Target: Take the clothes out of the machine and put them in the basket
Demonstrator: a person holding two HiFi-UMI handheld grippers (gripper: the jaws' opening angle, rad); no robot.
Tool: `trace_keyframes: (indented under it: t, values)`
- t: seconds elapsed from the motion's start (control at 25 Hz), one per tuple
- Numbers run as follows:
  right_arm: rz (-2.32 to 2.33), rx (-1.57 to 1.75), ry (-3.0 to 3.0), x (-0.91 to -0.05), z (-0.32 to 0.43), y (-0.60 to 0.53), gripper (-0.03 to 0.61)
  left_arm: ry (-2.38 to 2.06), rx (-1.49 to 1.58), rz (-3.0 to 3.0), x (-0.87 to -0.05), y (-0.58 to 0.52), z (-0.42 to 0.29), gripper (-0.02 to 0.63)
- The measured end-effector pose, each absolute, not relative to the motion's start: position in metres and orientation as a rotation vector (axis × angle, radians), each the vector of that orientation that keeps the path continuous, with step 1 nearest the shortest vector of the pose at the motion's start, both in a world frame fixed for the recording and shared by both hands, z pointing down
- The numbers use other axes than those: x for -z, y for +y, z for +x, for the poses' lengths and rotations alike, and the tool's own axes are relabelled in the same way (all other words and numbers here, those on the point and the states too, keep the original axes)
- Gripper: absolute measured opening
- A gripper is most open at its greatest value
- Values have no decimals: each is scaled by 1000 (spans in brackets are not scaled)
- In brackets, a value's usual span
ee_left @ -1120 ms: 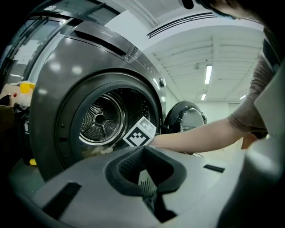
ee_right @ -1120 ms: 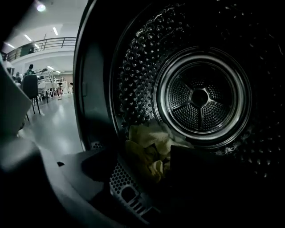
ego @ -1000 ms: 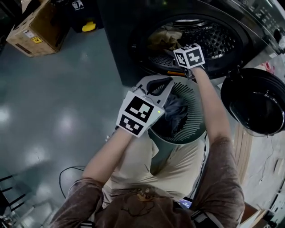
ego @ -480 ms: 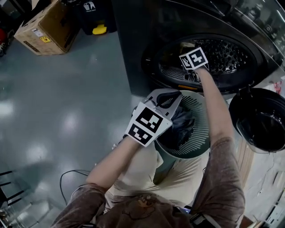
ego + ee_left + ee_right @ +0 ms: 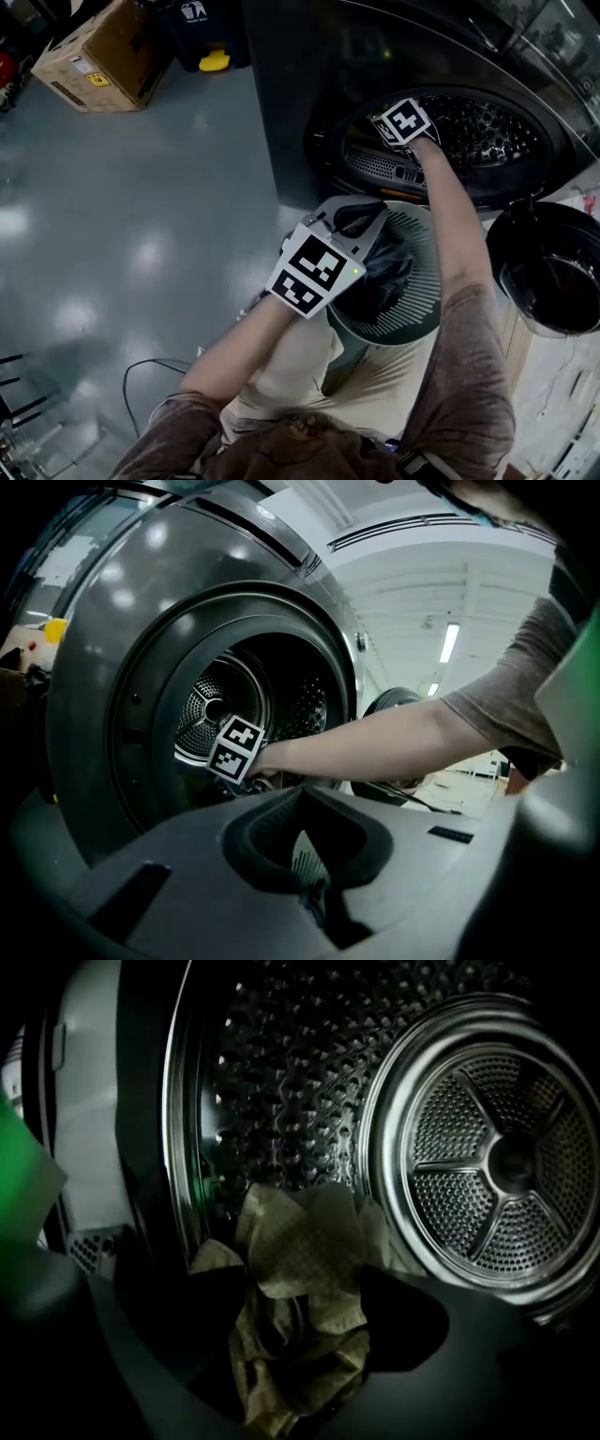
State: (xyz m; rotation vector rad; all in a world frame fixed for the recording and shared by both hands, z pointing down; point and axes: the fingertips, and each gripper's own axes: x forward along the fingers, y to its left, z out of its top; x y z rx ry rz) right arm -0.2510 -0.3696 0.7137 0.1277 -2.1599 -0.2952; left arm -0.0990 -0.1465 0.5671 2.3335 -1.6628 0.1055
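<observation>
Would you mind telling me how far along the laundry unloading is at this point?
Done: dark clothes lie in the basket. In hand: the right gripper is inside the drum, jaws open around an olive cloth, not gripping it. Left: close, lift that cloth into the basket.

1. The machine [image 5: 281, 122] is finished in dark grey, and its door [image 5: 548, 272] in black.
2. The drum [image 5: 487, 1166] is shown in silver, dotted all over with small holes.
3. The cloth [image 5: 300, 1241] is coloured olive, with a fine dotted print.
4. The basket [image 5: 412, 309] is pale grey-green, striped by narrow slats; the clothes [image 5: 384, 267] in it are dark blue-black.
5. White cubes patterned with black squares are carried by the left tool [image 5: 300, 794] and the right tool [image 5: 300, 1297].
6. The floor [image 5: 112, 216] is glossy blue-grey, and the box [image 5: 98, 56] is brown.
</observation>
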Motion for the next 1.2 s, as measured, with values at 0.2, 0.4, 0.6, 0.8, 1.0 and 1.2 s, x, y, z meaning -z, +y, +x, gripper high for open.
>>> trace_keyframes:
  t: [0.2,0.4,0.6,0.8,1.0,1.2]
  values:
    - [112,341,-2096,-732,-258,-374,408,-1651,-91,2317,-571,-149,-100,8]
    - [88,364,-2063,-737,-260,-375,394,-1630,-79,2312,-574,-152,-100,8]
    - [77,365,-2086,-744,-263,-377,345,-1615,-64,2308,-575,-154,-99,8]
    - [71,433,-2059,-741,-262,-371,181,-1606,-60,2304,-576,-154,-97,8]
    - [75,444,-2034,-742,-254,-366,58,-1601,-66,2307,-574,-154,-94,8]
    - [117,482,-2031,-730,-246,-365,38,-1598,-69,2317,-570,-150,-88,8]
